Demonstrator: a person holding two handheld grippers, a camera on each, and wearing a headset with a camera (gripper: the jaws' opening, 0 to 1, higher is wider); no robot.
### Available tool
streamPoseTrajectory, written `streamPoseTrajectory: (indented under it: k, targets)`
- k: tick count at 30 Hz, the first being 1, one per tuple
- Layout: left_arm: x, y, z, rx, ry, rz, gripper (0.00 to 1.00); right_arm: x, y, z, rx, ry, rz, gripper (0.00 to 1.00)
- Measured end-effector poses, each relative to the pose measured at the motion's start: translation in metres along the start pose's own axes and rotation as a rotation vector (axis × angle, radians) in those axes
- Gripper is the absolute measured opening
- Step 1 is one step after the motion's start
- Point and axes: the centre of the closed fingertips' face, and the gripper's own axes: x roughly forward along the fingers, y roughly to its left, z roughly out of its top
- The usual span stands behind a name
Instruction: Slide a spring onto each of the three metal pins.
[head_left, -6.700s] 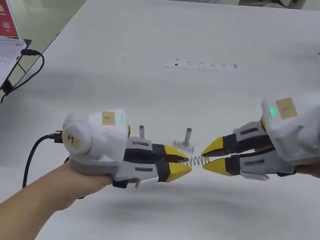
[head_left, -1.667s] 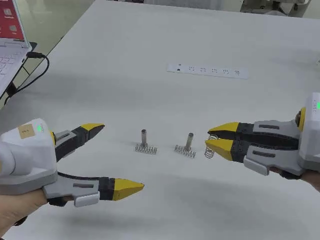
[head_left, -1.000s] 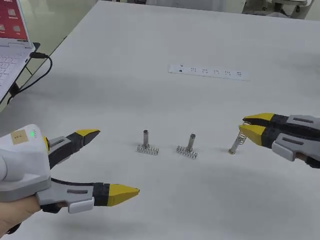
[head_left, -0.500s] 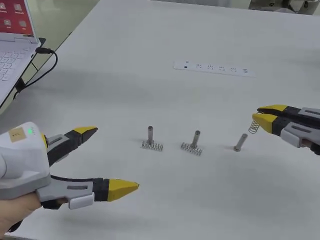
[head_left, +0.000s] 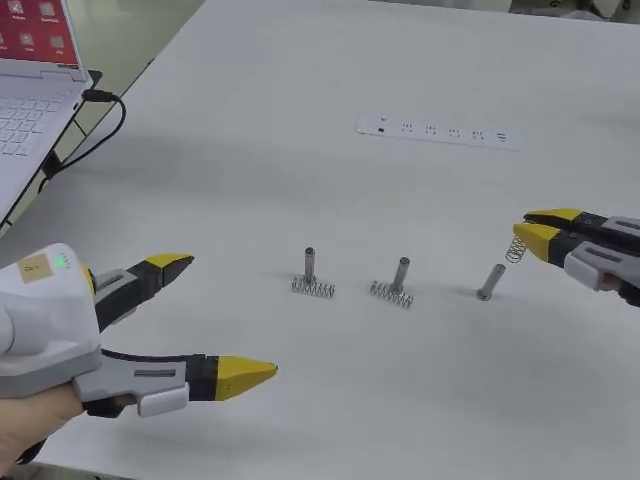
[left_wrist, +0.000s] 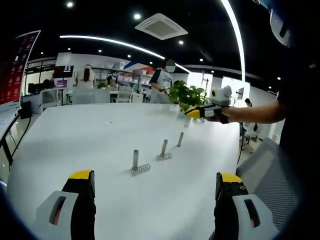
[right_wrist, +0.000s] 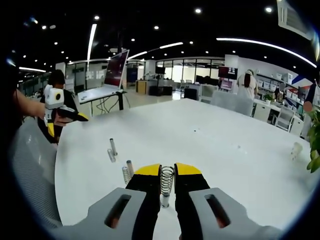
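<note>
My right claw (head_left: 522, 225) is clenched on a spring (head_left: 516, 249), which hangs from its yellow tips. A second ago the spring's lower end was at the top of the third pin (head_left: 490, 281). Now it hangs clear of that pin, up and to the right in the head view, much as it did half a second ago. The whole picture has slid since then, with more of the laptop (head_left: 30, 90) showing; that is my headset moving, not the table (head_left: 250, 180). My left claw (head_left: 232, 316) stays released with its jaws wide, low on the left and well apart from the pins.

A loose spring (head_left: 313, 288) lies flat on the table at the foot of the first pin (head_left: 309, 263). Another loose spring (head_left: 390, 293) lies the same way by the second pin (head_left: 401, 272). A power strip (head_left: 440, 132) lies farther back.

The right gripper view adds the grip itself. The spring (right_wrist: 167, 180) stands upright, pinched by its middle coils between the tips, and the third pin (right_wrist: 165, 201) shows in the gap between the jaws just under it. In the head view the two look side by side.

The left gripper view shows the three pins as a row running away from me. The right claw (left_wrist: 192, 113) is above and beyond the farthest one, with the spring dangling from it.
</note>
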Motion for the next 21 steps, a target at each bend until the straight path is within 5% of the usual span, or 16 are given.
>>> streamPoseTrajectory:
  k: [21]
  targets:
    - [-0.001, 0.001, 0.000, -0.010, -0.006, 0.006, 0.98, 0.010, -0.003, -0.014, 0.013, 0.027, -0.006, 0.07]
